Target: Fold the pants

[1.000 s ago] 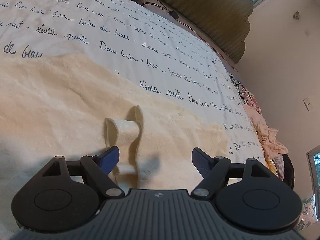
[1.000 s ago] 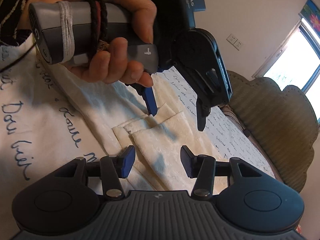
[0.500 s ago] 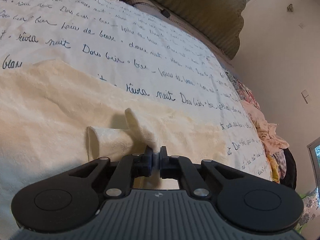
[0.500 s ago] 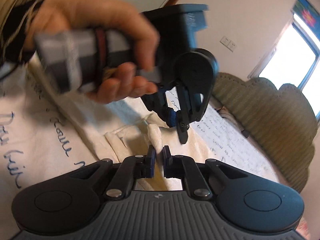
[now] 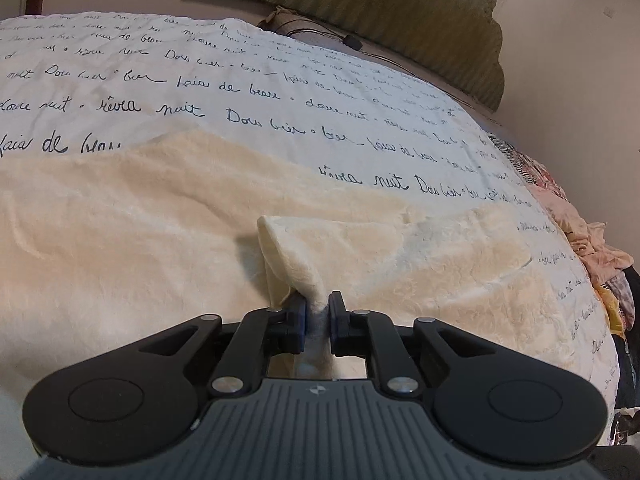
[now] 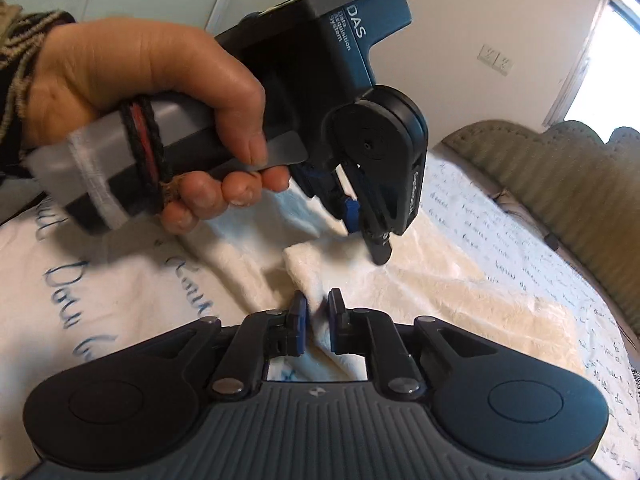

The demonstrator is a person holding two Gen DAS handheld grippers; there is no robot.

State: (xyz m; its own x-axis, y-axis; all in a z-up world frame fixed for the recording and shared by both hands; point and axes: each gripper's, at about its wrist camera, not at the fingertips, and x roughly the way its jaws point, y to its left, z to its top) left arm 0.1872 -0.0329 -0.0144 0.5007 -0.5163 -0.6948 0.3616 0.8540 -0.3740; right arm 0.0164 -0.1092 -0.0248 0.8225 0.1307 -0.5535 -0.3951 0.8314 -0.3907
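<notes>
Left gripper (image 5: 317, 316): black jaws easing apart, blue pads pinching a raised fold of the pants (image 5: 292, 264). Right gripper (image 6: 317, 316): likewise loosening, cloth between its pads. Pants: cream, plush, faintly embossed, spread flat on a white bedspread (image 5: 240, 80) printed with cursive script. Headboard (image 5: 400, 12): scalloped, ribbed, olive.

**Both tongs pinched on cloth**

Your left tongs (image 5: 317, 314) tilt downward, their blue pads nearly together, easing apart with a bunched fold of pants (image 5: 296, 264) pressed between them. Your right tongs (image 6: 317, 316) do likewise on the same cloth. Your left hand (image 6: 160, 120) wraps the left handle, fingers on the trigger.
</notes>
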